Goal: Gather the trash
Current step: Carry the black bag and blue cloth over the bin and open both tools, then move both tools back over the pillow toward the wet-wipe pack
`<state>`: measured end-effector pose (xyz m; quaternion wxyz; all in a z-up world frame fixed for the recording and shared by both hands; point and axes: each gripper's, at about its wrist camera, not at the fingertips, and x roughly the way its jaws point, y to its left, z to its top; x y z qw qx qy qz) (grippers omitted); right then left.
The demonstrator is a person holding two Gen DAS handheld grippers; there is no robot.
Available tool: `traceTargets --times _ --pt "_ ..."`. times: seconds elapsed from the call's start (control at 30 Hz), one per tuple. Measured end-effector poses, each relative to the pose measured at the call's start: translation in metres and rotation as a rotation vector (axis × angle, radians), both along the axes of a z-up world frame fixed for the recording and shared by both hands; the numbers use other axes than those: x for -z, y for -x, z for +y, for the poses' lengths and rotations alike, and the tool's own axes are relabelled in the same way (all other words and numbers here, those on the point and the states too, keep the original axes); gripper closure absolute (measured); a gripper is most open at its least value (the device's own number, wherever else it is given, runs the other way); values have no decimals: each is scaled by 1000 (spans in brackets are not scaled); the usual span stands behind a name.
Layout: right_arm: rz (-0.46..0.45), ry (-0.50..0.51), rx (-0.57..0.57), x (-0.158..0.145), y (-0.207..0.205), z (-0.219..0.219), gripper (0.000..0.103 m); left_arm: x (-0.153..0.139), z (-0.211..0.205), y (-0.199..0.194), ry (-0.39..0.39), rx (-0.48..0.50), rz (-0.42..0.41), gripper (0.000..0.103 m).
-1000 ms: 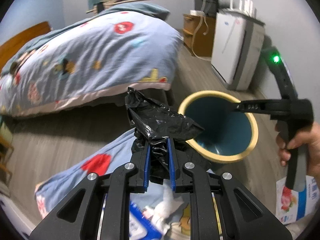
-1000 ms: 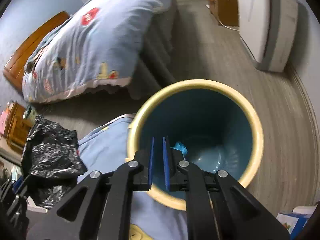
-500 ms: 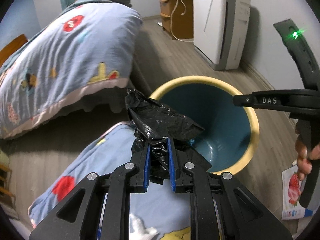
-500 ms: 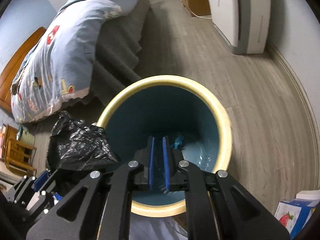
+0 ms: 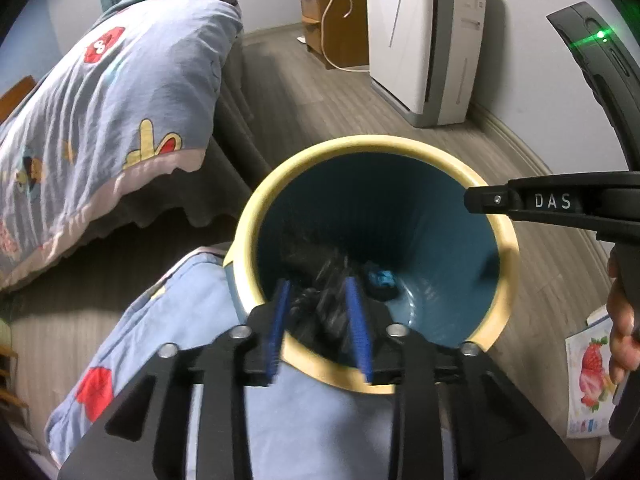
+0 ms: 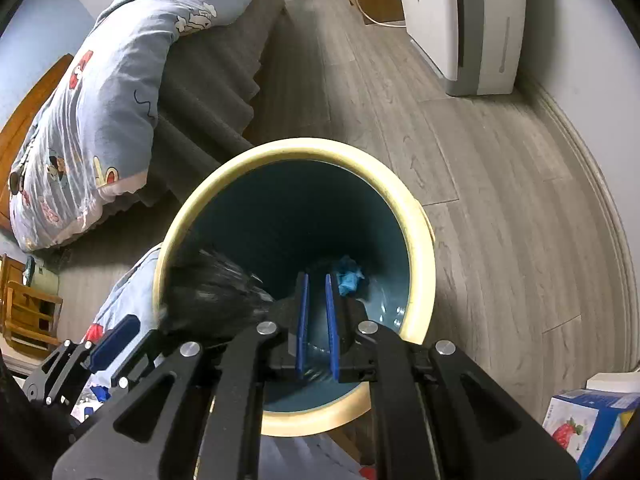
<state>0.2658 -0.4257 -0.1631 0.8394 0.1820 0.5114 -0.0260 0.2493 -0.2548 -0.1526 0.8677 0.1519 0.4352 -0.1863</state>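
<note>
A blue trash bin with a cream rim [image 5: 505,236] [image 6: 416,216] stands on the wood floor. A crumpled black plastic bag [image 5: 324,280] [image 6: 212,296], motion-blurred, is falling just inside the bin's near wall. My left gripper [image 5: 318,300] is over the bin's near rim, its jaws parted, with the bag loose between and beyond them. A small blue scrap [image 5: 380,278] [image 6: 349,276] lies at the bin's bottom. My right gripper [image 6: 316,300] is over the bin mouth, its jaws close together with nothing between them; it also shows in the left wrist view [image 5: 552,204].
A bed with a light-blue cartoon quilt [image 5: 100,112] [image 6: 100,112] lies to the left. A white air purifier [image 5: 424,40] [image 6: 468,20] stands by the wall. A wooden cabinet [image 5: 340,20] is behind. A strawberry-printed box [image 5: 588,380] [image 6: 580,428] sits at the right.
My left gripper moved over the bin and opened. The black bag left its jaws and is dropping into the bin. The right gripper moved a little further over the bin.
</note>
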Motion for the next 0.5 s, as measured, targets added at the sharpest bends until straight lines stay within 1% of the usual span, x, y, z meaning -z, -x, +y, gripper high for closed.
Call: traceTargets --times 0.03,0.07,0.13,0.17,0.2,0.23,0.27,0.3,0.33,0.37,0.4,0.43,0.5 --pt "-1 3 -2 0 0 1 95 0 2 0 4 -6 -4 54" --pt "-1 7 -4 0 0 1 95 -1 3 0 7 -12 -7 51" --pt "-2 13 -4 -1 0 2 94 -3 7 1 10 -27 -15 37" --pt "-3 14 -1 -1 1 1 92 -4 10 1 13 -35 -23 33" --pt "-3 16 2 -2 1 1 85 -6 13 2 16 -41 -31 26" --pt "-5 21 7 -3 2 1 72 -7 15 2 17 -49 -38 20" --pt "-9 29 12 -4 2 1 63 -9 17 3 20 -58 -46 19" --pt "-15 37 17 -6 3 1 50 -11 21 4 23 -68 -53 16" --pt "-25 50 26 -9 4 1 39 -12 24 5 23 -79 -57 13" --pt "-33 56 32 -11 4 1 34 -14 27 7 22 -91 -62 12" --pt "-41 62 38 -14 5 1 22 -15 29 8 24 -99 -63 11" --pt "-48 68 42 -16 5 1 13 -18 32 9 27 -103 -65 11" --pt "-63 70 46 -21 7 1 7 -24 38 13 30 -110 -73 10"
